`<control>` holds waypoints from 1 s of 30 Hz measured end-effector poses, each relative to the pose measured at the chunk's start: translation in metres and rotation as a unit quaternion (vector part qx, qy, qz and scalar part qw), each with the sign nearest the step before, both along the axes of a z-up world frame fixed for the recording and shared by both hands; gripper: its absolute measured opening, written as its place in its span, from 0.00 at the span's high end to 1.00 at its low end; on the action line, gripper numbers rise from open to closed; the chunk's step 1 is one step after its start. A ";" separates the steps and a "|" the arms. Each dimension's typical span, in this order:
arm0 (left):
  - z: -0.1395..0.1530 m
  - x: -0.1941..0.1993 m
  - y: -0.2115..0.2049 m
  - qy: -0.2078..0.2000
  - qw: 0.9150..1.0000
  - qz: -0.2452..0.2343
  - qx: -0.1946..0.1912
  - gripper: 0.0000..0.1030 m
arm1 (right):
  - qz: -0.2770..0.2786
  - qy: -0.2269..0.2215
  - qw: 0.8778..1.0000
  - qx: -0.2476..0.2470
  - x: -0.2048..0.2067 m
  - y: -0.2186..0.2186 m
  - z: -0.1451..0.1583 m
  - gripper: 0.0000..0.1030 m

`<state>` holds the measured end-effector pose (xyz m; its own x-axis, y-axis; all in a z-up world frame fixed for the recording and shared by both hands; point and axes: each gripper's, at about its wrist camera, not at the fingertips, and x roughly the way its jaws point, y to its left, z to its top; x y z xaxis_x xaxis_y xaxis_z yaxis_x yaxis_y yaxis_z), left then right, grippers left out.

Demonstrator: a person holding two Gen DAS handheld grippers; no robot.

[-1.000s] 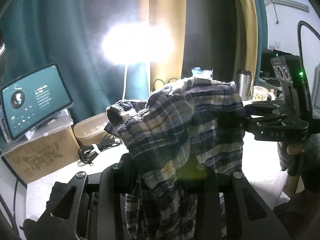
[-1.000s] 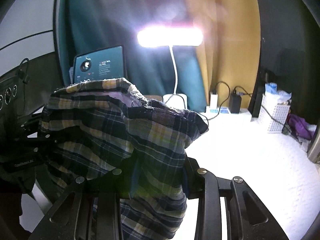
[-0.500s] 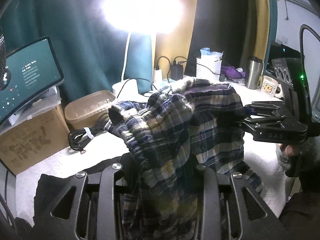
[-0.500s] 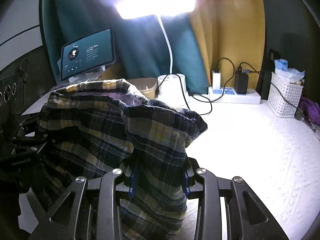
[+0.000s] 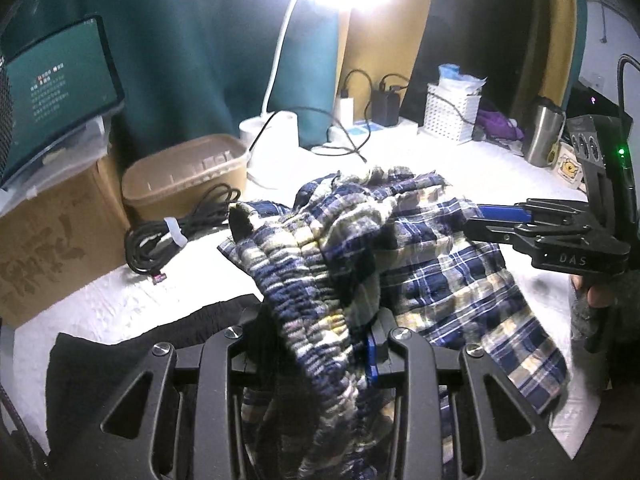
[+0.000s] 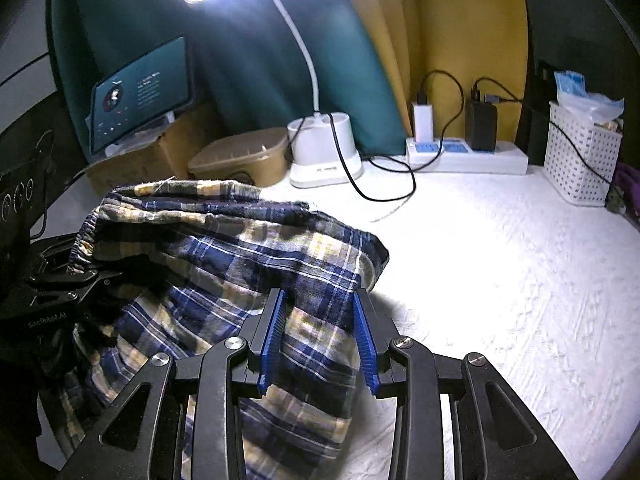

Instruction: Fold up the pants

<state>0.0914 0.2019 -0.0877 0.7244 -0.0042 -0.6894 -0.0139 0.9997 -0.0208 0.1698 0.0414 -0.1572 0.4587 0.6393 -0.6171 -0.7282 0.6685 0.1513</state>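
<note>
Blue, yellow and white plaid pants (image 5: 432, 264) hang bunched between both grippers, just above the white table cover (image 6: 500, 280). My left gripper (image 5: 316, 332) is shut on the gathered elastic waistband, which hides most of its fingers. My right gripper (image 6: 320, 332) is shut on a fold of the pants (image 6: 224, 248), with the cloth pressed between its blue pads (image 6: 274, 332). In the left wrist view the right gripper (image 5: 480, 218) reaches in from the right, held by a gloved hand (image 5: 592, 300). In the right wrist view the left gripper (image 6: 80, 276) shows at the left edge, on the waistband.
A black garment (image 5: 120, 352) lies on the table at the near left. Behind it are a coiled cable (image 5: 160, 236), a tan container (image 5: 184, 176), a cardboard box (image 5: 48, 248) and a tablet (image 5: 56, 92). A lamp base (image 6: 324, 156), power strip (image 6: 468, 156), white basket (image 6: 580, 160) and steel tumbler (image 5: 540, 136) line the back.
Both grippers have come down and forward with the pants, and both views now tilt more onto the table. The pants hang lower, close over the white cover. The grips are unchanged.
</note>
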 end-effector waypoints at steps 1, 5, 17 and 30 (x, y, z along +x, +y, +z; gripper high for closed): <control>-0.002 0.002 0.001 0.003 1.000 0.001 0.000 0.68 | 0.000 0.002 1.000 -0.001 0.003 0.001 -0.002 0.66; -0.010 0.010 0.006 0.015 1.000 0.004 0.000 0.68 | -0.003 0.017 1.000 -0.008 0.016 0.007 -0.012 0.66; -0.033 0.024 0.023 0.041 0.999 0.010 -0.015 0.64 | -0.012 0.062 0.998 -0.019 0.040 0.015 -0.033 0.60; -0.006 0.007 0.019 0.017 1.000 0.007 0.008 0.61 | -0.083 0.046 0.995 -0.031 0.035 -0.001 -0.026 0.38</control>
